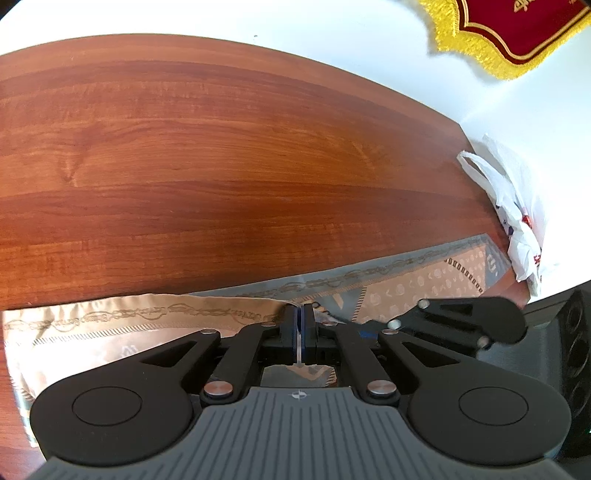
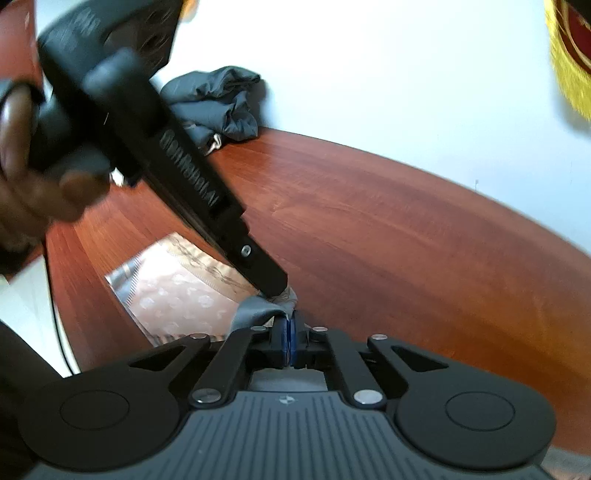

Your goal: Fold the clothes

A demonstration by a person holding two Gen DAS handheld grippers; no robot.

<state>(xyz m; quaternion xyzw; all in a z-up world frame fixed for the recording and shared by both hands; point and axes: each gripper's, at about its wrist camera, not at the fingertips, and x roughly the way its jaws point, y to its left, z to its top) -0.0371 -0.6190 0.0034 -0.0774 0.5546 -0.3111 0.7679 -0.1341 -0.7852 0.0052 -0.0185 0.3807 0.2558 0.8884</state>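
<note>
A patterned scarf, beige and grey with a chain border (image 1: 122, 325), lies on the brown wooden table (image 1: 221, 166). My left gripper (image 1: 300, 314) is shut on the scarf's edge, with beige cloth running left and the grey-bordered part (image 1: 424, 273) running right. The right gripper shows as a black linkage (image 1: 469, 317) just to its right. In the right wrist view my right gripper (image 2: 289, 321) is shut on a bunched grey fold of the scarf (image 2: 258, 306), and the left gripper (image 2: 273, 286) pinches the cloth right beside it. The scarf's flat part (image 2: 177, 295) lies to the left.
A crumpled grey garment (image 2: 218, 103) lies at the table's far edge against the white wall. A white plastic bag (image 1: 517, 214) sits off the table's right end. A red pennant with yellow fringe (image 1: 517, 33) hangs on the wall. A black device (image 1: 576, 332) stands at right.
</note>
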